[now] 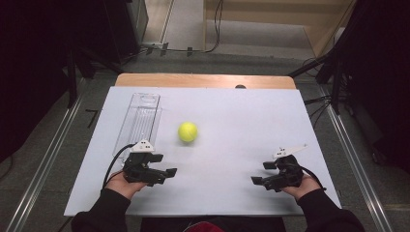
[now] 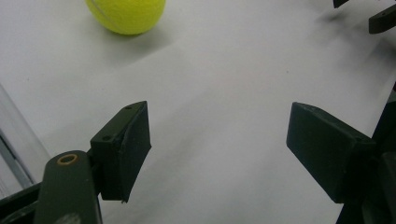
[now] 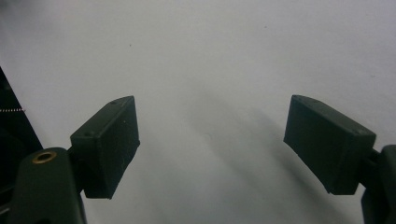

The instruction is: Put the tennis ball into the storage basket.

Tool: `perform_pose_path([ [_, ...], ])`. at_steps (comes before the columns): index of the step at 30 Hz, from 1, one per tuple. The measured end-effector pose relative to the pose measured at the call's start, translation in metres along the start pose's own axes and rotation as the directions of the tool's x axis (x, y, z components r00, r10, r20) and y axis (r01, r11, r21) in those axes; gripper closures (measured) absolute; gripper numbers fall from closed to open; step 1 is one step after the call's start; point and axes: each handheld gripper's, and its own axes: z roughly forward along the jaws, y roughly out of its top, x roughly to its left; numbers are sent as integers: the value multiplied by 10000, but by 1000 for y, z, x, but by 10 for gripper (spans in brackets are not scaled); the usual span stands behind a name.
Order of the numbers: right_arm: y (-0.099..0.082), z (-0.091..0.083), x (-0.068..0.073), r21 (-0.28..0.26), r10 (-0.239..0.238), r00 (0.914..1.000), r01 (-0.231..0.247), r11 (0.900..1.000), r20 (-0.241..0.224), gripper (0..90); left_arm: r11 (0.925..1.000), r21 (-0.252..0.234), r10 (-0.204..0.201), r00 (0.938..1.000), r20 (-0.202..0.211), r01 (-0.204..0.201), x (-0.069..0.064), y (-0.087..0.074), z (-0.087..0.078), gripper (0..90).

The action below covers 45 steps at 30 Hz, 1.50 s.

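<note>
Both grippers, left (image 1: 164, 166) and right (image 1: 263, 172), have jaws apart and hold nothing. They point inward, low over the table (image 1: 232, 125), near the ball (image 1: 187, 131).

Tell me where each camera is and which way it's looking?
High view: sits above the person's side, looks forward and down on the white table; shows both sleeves, the left gripper and right gripper.
Left gripper view: rides the left gripper, looks along its open jaws at the tennis ball, with the clear tray beside.
Right gripper view: rides the right gripper, looks along its open jaws at bare tabletop.
Shared: the high and left gripper views both show the ball, the tray and the right gripper's jaw tips.
</note>
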Motion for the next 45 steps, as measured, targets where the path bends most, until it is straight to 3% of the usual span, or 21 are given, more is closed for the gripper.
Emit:
perform_pose_path([
  [7,0,1,0,57,-9,10000,9,10000,-10,160,9997,-18,-232,9997,25,232,0,4,5,209],
  [14,0,1,0,58,-12,10000,11,10000,6,160,9997,-98,-219,9997,92,220,-1,7,8,193],
  [16,0,1,0,59,-9,10000,9,10000,9,160,9997,-101,-218,9995,219,220,0,8,8,128],
  [17,0,1,0,55,-4,10000,4,10000,13,160,9990,-284,-329,9966,761,351,1,10,8,81],
  [18,0,1,0,52,-1,10000,1,10000,16,160,9990,-284,-329,9966,761,351,1,10,8,30],
  [19,0,1,0,53,-6,10000,6,10000,23,160,9987,-241,-410,9933,1077,439,1,13,9,0],
  [24,0,0,0,7,21,10000,-21,10000,60,160,9999,14,-107,9972,745,106,-3,15,12,0],
  [30,0,0,0,-32,51,10000,-51,10000,82,160,9992,87,-399,9976,567,395,0,18,15,0],
  [39,0,0,0,-46,50,10000,-49,10000,61,160,9991,115,-420,9981,450,415,0,24,18,2],
  [45,0,0,0,-64,44,10000,-43,10000,56,160,9984,31,-562,9984,43,562,3,30,19,18],
])
